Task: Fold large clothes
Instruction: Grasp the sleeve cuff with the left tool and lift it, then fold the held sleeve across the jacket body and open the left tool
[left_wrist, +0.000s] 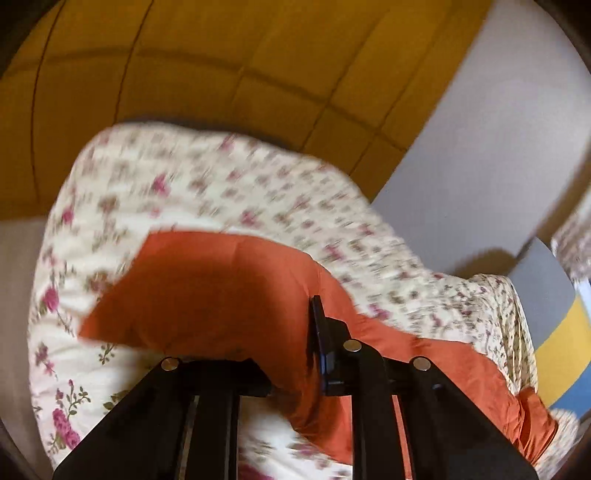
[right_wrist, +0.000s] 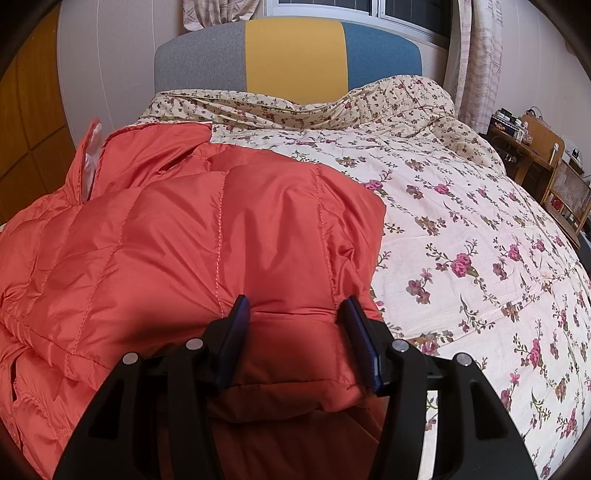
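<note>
the orange quilted down jacket (right_wrist: 192, 236) lies on the left half of a bed, spread over a cream floral quilt (right_wrist: 480, 236), with its upper panel folded over so that a stitched, puffy edge faces the right wrist camera and a pale inner lining shows at the collar end on the far left. the right gripper (right_wrist: 299, 332) is set on that folded edge, its two blue-padded fingers (right_wrist: 236, 332) standing partly apart with a thick roll of the jacket bulging between them and the pads pressing into the fabric on both sides, so it is clamped on the jacket. the left wrist view is smeared by motion and harder to read: the left gripper (left_wrist: 314, 339) appears to be pinched closed on a thin layer of the orange jacket (left_wrist: 207, 288), only one dark finger (left_wrist: 317, 332) being visible, with the fabric draped over and around it and lifted off the floral quilt (left_wrist: 221, 184). behind the bed in the right view stands a headboard (right_wrist: 295, 55) in grey, yellow and blue panels, with curtains (right_wrist: 476, 55) and a window above, and a wooden chair (right_wrist: 565, 192) off to the right edge. in the left view a mustard panelled wardrobe (left_wrist: 184, 66) fills the top, next to a pale wall.
</note>
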